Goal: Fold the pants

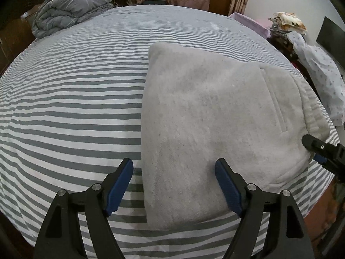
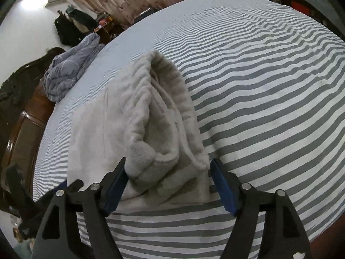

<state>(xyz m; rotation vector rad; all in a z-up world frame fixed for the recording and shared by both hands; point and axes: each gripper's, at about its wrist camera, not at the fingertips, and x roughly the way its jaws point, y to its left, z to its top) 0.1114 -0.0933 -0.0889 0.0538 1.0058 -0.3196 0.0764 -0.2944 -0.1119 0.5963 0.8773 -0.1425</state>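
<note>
Pants of pale grey plush fleece (image 1: 215, 112) lie folded into a thick rectangle near the striped grey-and-white bedsheet's (image 1: 75, 99) near edge. Left gripper (image 1: 173, 185) hangs released, jaws straddling one folded edge. Right gripper (image 2: 167, 183) is spread around the ribbed waistband end, not pinching.

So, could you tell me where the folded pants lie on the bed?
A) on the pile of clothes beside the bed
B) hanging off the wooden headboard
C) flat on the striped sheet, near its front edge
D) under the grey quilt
C: the pants lie folded flat on the striped sheet, near its front edge and apart from the quilt at the far corner.
</note>
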